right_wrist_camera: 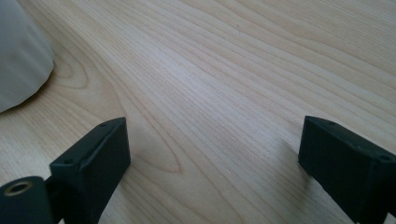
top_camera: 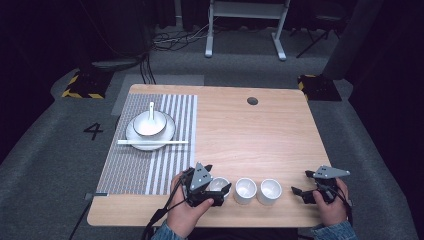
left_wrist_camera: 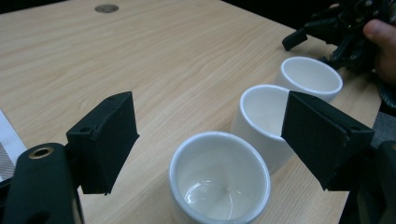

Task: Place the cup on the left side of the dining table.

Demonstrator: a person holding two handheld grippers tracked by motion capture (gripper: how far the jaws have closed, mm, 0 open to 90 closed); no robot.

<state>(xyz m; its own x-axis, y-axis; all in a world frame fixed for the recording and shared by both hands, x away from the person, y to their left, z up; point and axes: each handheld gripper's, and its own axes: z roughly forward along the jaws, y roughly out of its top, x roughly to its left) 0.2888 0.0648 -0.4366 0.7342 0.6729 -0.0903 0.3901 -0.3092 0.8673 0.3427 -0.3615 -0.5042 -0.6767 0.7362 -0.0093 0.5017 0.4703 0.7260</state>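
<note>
Left gripper (top_camera: 216, 189) hung wide open around the nearest cup (left_wrist_camera: 219, 177) at the bench's (top_camera: 250, 135) six o'clock edge, poised to pinch it, while the right gripper (top_camera: 306, 186) waited open and empty at four o'clock.

— What's on your bench (top_camera: 260, 135)?
— A striped mat (top_camera: 150, 165) on its left with a plate (top_camera: 136, 139) on it; three white cups (top_camera: 245, 190) in a row along my near edge.

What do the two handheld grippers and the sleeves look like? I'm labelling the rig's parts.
Both the left gripper and the right gripper are black, with blocky flat-faced jaws, a grey three-cornered plate on top and a black trailing cable. The person's sleeves are blue denim.
</note>
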